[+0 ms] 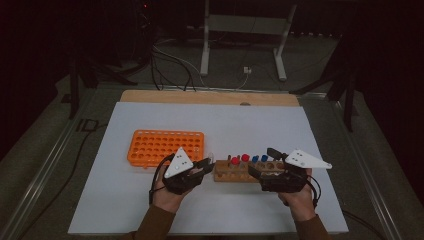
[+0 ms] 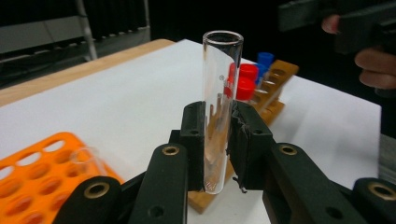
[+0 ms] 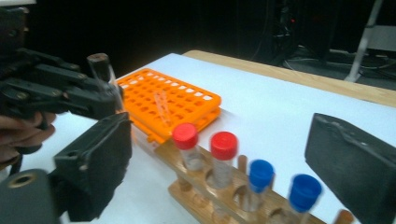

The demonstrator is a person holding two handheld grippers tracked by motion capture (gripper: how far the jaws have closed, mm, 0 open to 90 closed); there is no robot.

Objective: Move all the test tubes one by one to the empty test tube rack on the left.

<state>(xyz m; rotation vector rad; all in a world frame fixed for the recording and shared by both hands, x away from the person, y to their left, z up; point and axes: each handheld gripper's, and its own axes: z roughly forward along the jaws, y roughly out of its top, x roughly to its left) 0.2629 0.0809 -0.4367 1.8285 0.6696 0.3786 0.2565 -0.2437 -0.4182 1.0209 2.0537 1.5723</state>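
Here the left gripper [image 2: 218, 140] has its jaws pressed tight on a clear uncapped test tube [image 2: 221, 88], held upright by its lower half above the white tabletop [image 1: 150, 210], between the orange rack [image 1: 165, 146] and the left end of the wooden rack [image 1: 239, 171]. The right gripper [image 3: 224, 172] has nothing in it; its jaws stand spread wide, one on either side of the wooden rack, over the two red-capped tubes [image 3: 224, 151] and two blue-capped tubes [image 3: 304, 193] standing in it. The main risk, as I judge it, is the glass: the pads grip a smooth round wall low down, so a quick swing toward the orange rack could let the tube tip or slip, and a lowering that misses a hole would knock its base on the plastic rim. The open right jaws sit close to the caps, so a careless sideways move could topple a tube or drag the wooden rack. A second clear tube seems to lie on the orange rack, though it is too blurred to be sure. The tabletop is a white sheet over a wooden board whose far edge shows bare; the room is dark, with cables [image 1: 170, 65] on the floor and a pale metal stand [image 1: 245, 35] behind
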